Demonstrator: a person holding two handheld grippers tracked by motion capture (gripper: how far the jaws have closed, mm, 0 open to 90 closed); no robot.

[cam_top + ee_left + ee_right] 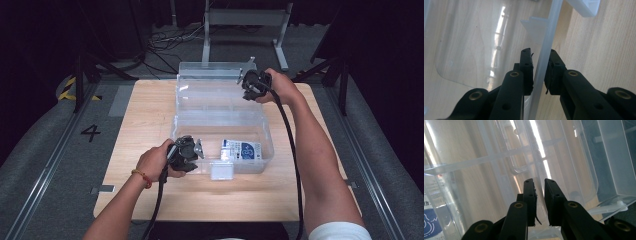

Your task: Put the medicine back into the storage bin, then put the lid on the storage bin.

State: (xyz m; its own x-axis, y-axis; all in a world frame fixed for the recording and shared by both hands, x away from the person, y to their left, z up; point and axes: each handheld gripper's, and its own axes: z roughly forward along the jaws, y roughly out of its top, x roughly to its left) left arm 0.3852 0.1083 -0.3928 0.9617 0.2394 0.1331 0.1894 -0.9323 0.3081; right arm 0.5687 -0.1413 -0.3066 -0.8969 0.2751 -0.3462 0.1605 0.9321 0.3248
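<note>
the left gripper (192, 150) sits low and near the person, held in the left hand (152, 162), forearm bare with a red band at the wrist. its fingers (527, 67) stand almost together, pinching a thin clear edge. the right gripper (252, 85) is stretched far forward on a straight bare arm, fingers (530, 195) nearly closed.

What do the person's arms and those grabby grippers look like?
Both are black. The left gripper and right gripper each carry a grey three-cornered plate and trail a black cable. Close up, the jaws show brass-coloured screws. The forearms are bare, with a red and yellow bracelet on the left wrist and a white sleeve on the right.
</note>
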